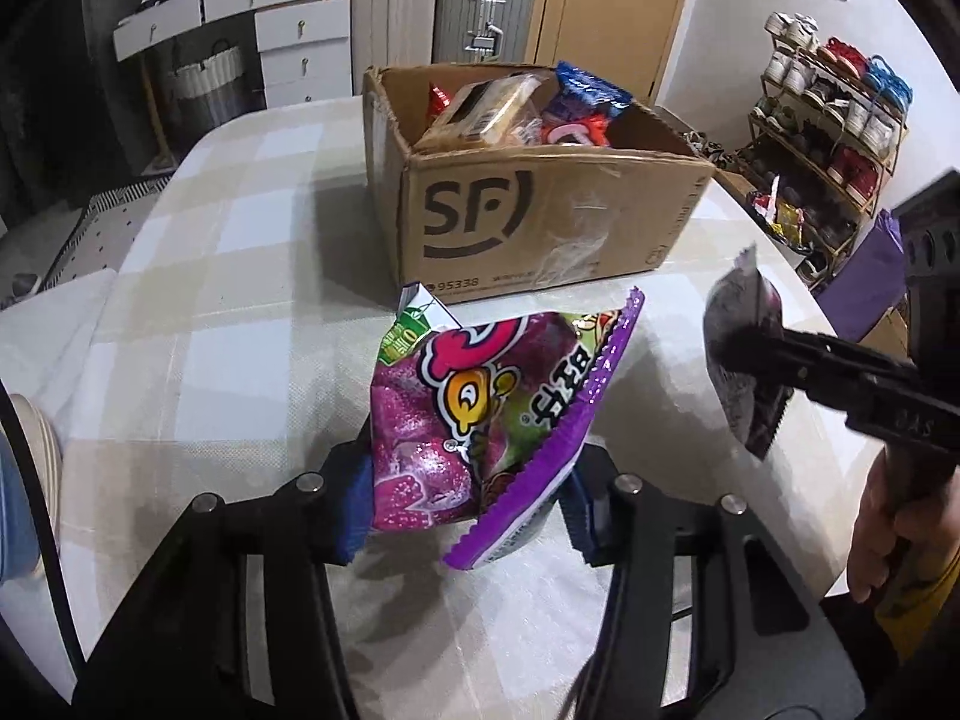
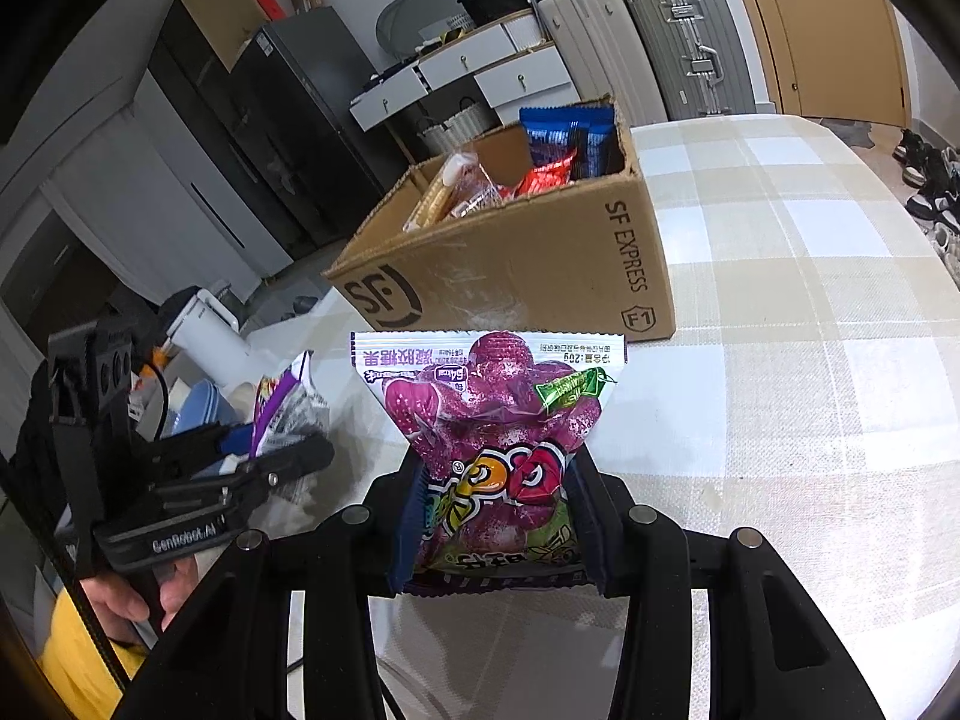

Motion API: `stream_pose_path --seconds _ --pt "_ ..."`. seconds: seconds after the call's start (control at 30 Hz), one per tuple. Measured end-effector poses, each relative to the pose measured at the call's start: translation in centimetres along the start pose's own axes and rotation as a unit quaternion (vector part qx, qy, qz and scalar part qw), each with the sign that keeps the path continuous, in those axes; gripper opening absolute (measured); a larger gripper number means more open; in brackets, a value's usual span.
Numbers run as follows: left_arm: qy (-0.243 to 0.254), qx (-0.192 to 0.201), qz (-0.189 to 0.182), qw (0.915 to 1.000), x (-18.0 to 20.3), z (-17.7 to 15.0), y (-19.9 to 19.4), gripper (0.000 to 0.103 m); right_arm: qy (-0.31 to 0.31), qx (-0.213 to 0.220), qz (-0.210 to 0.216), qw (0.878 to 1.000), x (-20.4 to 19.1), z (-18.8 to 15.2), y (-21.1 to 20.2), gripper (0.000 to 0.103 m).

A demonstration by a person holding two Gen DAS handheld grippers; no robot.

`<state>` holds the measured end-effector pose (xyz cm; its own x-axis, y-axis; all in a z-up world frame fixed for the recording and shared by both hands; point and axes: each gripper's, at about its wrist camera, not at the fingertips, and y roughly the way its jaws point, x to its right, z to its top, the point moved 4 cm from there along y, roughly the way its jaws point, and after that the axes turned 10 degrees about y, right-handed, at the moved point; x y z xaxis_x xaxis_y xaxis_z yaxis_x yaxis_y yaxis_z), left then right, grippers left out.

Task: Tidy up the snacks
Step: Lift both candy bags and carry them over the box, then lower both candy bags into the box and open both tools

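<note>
My left gripper is shut on a purple gummy candy bag and holds it above the checked tablecloth. My right gripper is shut on a second purple gummy candy bag. In the left wrist view the right gripper shows from the side with its bag edge-on. In the right wrist view the left gripper shows at left with its bag. An open SF cardboard box with several snacks inside stands just beyond both bags; it also shows in the right wrist view.
The round table carries a beige checked cloth. Suitcases and white drawers stand behind it. A shoe rack is off the table's right side. A kettle and bowls sit low at the left.
</note>
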<state>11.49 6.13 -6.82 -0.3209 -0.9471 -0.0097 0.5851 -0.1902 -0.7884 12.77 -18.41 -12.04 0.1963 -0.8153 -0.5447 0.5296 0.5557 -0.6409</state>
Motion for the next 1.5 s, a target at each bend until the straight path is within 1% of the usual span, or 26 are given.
stream_pose_path --seconds 0.17,0.23,0.37,0.43,0.47,0.57,0.77,0.93,1.0,1.07,1.13,1.27,1.33,1.43,1.5 --pt "0.015 -0.001 -0.018 0.9997 2.0 -0.4 -1.3 0.047 0.008 0.015 0.013 1.000 -0.3 0.1 -1.3 0.043" --pt "0.016 0.007 -0.029 0.9994 2.8 -0.2 -2.2 0.047 0.010 0.023 0.019 1.000 -0.7 0.2 -2.3 0.043" --pt "0.012 0.021 -0.047 0.9986 3.5 0.7 -3.9 0.047 0.014 0.046 0.033 0.998 -1.5 0.9 -4.6 0.043" --pt "0.005 0.023 -0.058 0.9981 3.6 1.5 -4.5 0.047 0.014 0.052 0.034 0.998 -1.8 1.6 -5.3 0.043" --pt "0.004 0.025 -0.060 0.9979 3.5 2.1 -4.7 0.047 0.013 0.054 0.034 0.998 -2.0 2.0 -5.7 0.043" --pt "0.011 0.034 -0.050 0.9981 2.8 4.4 -5.7 0.047 0.014 0.058 0.034 0.998 -2.6 4.0 -6.4 0.043" --pt "0.000 0.042 -0.050 0.9979 0.2 9.5 -6.9 0.047 0.007 0.080 0.042 0.996 -4.3 9.1 -7.4 0.043" --pt "-0.018 0.031 -0.054 0.9979 -2.8 13.6 -6.0 0.047 0.010 0.077 0.034 0.996 -4.8 12.7 -5.5 0.043" --pt "-0.011 0.026 -0.052 0.9982 -3.6 15.0 -5.5 0.047 0.013 0.072 0.032 0.997 -4.7 13.8 -4.4 0.043" --pt "-0.005 0.023 -0.039 0.9990 -4.3 16.6 -4.5 0.047 0.014 0.059 0.028 0.998 -4.5 14.7 -2.8 0.043" --pt "-0.001 0.020 -0.034 0.9992 -4.7 18.0 -3.7 0.047 0.011 0.043 0.022 0.999 -4.4 15.4 -0.8 0.043" --pt "0.003 0.011 -0.040 0.9991 -4.9 20.3 -1.3 0.047 0.002 0.011 0.001 1.000 -4.0 15.6 2.7 0.043" --pt "0.011 0.005 -0.041 0.9991 -4.7 21.2 0.0 0.047 -0.008 -0.004 -0.017 1.000 -3.7 15.5 4.3 0.043" --pt "0.019 -0.007 -0.046 0.9987 -4.1 22.0 2.0 0.048 -0.025 -0.017 -0.042 0.999 -3.4 15.3 5.8 0.043" --pt "0.014 -0.016 -0.060 0.9980 -3.9 22.3 3.4 0.048 -0.033 -0.031 -0.055 0.997 -3.1 14.9 6.7 0.043"
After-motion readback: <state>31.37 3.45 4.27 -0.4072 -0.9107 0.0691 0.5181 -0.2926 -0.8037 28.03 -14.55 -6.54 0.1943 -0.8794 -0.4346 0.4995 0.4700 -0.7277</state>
